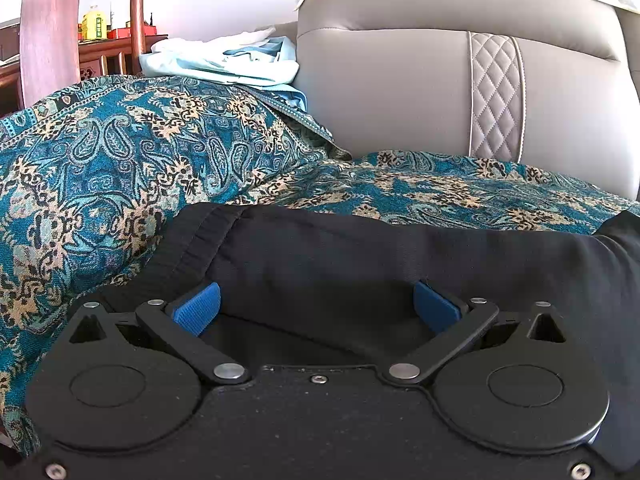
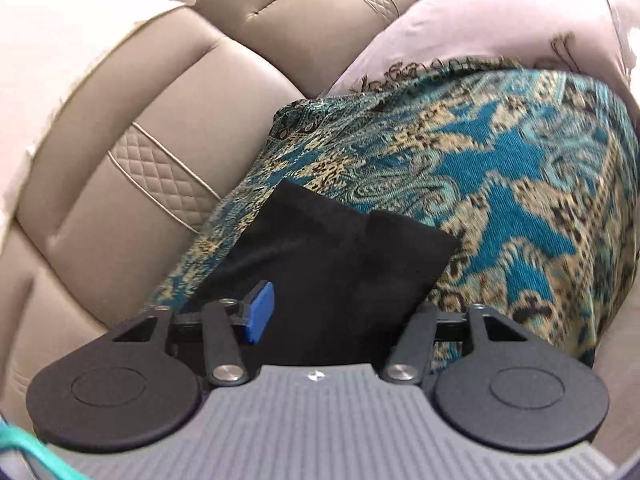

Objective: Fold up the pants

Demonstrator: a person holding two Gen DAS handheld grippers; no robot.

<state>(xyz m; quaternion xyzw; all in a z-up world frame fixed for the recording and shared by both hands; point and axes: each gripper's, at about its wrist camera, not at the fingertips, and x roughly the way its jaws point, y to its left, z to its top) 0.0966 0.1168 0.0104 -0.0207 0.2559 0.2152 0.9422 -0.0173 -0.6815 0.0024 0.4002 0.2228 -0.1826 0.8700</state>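
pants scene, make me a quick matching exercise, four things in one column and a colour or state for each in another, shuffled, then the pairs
Things:
1. pants
2. throw
3. sofa back
4. left gripper

Colours or states:
A. grey-beige, with a quilted strip
B. open, fingers wide apart
C. black
D. teal paisley pattern

Pairs: 1-C, 2-D, 3-A, 4-B

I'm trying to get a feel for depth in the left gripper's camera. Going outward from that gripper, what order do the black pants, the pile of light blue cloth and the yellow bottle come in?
From the left gripper:
1. Black pants, right at the fingers.
2. Light blue cloth pile, up left on the patterned throw.
3. Yellow bottle, far left on the wooden cabinet behind.
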